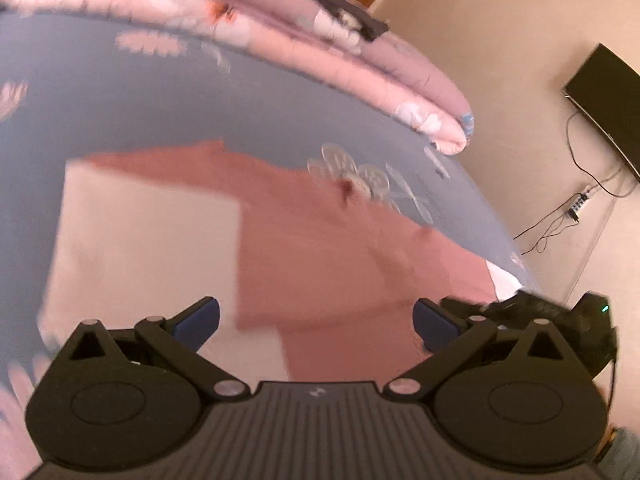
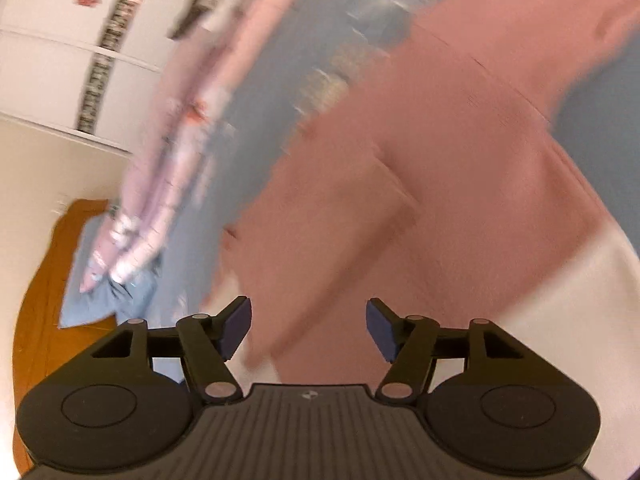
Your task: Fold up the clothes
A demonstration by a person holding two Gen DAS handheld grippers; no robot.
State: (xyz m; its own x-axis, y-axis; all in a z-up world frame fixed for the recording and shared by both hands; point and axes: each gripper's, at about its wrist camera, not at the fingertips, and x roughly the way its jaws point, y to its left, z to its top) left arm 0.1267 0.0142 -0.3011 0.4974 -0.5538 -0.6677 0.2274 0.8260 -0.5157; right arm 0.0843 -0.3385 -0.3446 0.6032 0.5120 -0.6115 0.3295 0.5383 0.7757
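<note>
A pink and cream garment lies spread on the blue bedsheet; its cream panel is at the left in the left wrist view. My left gripper hovers above the garment's near edge, open, with nothing between its blue pads. In the right wrist view the same garment fills the middle, blurred, with a cream part at the lower right. My right gripper is open over it and holds nothing. The other gripper shows dark at the right edge of the left wrist view.
A rolled pink floral quilt lies along the bed's far side, a dark object on it. A wall-mounted screen with dangling cables is at the right. A white wardrobe and an orange floor border the bed.
</note>
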